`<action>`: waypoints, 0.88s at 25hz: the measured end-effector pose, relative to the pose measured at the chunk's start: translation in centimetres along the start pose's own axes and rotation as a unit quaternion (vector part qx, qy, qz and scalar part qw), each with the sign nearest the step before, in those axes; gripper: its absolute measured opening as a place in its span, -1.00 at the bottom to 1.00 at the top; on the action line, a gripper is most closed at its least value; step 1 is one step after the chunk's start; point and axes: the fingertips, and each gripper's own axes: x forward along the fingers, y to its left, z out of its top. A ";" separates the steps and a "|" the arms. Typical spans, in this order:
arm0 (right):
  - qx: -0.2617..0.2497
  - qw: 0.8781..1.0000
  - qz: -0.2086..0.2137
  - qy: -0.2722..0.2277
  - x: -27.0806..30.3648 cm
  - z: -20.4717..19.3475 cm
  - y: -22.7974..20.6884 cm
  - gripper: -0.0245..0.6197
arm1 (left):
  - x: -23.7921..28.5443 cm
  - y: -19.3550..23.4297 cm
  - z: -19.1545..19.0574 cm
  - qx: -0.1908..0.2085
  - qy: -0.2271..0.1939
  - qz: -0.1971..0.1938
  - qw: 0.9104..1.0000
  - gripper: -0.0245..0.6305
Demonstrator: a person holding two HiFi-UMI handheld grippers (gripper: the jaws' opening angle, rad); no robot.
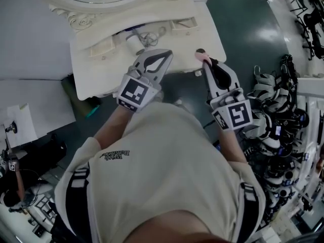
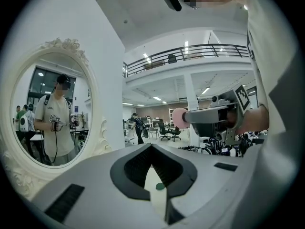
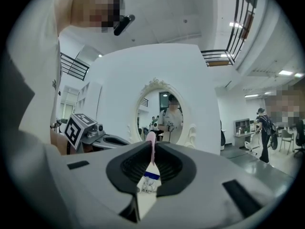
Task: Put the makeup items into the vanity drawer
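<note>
A: Where's the puff rn?

B: Pink puff [image 1: 201, 55] is pinched edge-on in the right gripper [image 1: 207, 62], jaws nearly together on it; it sits off the right side of the drawer [image 1: 167, 34], near the table's front edge, not over the drawer yet.

A: And the left gripper [image 1: 166, 54]?

B: Jaws closed, nothing b/w them; it's parked at the drawer's front edge and partly covers it.

A: Drawer ready?

B: Looks open; white jar [image 1: 134, 44] and some metal bits lie in the drawer's left and middle.

A: So how to do it well?

B: Imo: pull the left gripper back from the drawer front first, so the two don't bump; carry the puff left to above the drawer's right part, clear of the jar; tip the nose down and get low inside the drawer before easing the jaws apart; a light round puff dropped from high up could roll or catch the drawer rim.
</note>
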 end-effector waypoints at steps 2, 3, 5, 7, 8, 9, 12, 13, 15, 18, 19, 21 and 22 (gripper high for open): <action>0.004 1.000 0.005 -0.002 0.0 -0.1 0.4 -0.84 | -0.3 0.1 0.0 -0.003 0.001 0.004 1.000 -0.91; 0.006 1.000 0.007 -0.002 0.1 -0.2 0.5 -0.84 | -0.3 0.2 -0.1 -0.003 0.000 0.005 1.000 -0.91; 0.008 1.000 0.011 -0.001 0.0 -0.3 0.9 -0.84 | -0.5 0.2 -0.4 -0.004 0.001 0.008 1.000 -0.91; 0.009 1.000 0.013 0.000 -0.1 -0.4 1.0 -0.84 | -0.6 0.1 -0.8 -0.006 0.004 0.009 1.000 -0.91; 0.010 1.000 0.013 0.000 -0.2 -0.5 1.0 -0.85 | -0.6 0.1 -0.9 -0.009 0.006 0.009 1.000 -0.91; 0.009 1.000 0.011 0.000 -0.1 -0.5 1.0 -0.84 | -0.5 0.1 -1.1 -0.011 0.007 0.010 1.000 -0.91; 0.003 1.000 0.011 0.000 0.3 -0.5 0.8 -0.85 | -0.3 0.4 -1.6 -0.018 0.012 0.011 1.000 -0.91; 0.001 1.000 0.013 0.001 0.6 -0.5 0.6 -0.85 | -0.2 0.6 -1.7 -0.020 0.013 0.012 1.000 -0.91; -0.002 1.000 0.014 0.003 1.1 -0.5 0.1 -0.85 | 0.2 1.1 -1.7 -0.024 0.016 0.013 0.999 -0.92; -0.009 1.000 0.007 0.005 2.3 -0.2 -1.3 -0.85 | 1.2 2.3 -1.8 -0.026 0.025 0.009 0.999 -0.91; -0.011 1.000 0.002 0.002 2.8 0.0 -1.8 -0.85 | 1.6 2.8 -1.8 -0.025 0.028 0.007 0.999 -0.91; -0.015 1.000 -0.006 -0.006 4.1 0.2 -2.8 -0.85 | 2.2 3.9 -1.9 -0.021 0.033 0.006 0.999 -0.91; -0.015 1.000 -0.009 -0.008 4.7 0.2 -3.4 -0.85 | 2.6 4.6 -1.8 -0.018 0.034 0.007 0.999 -0.91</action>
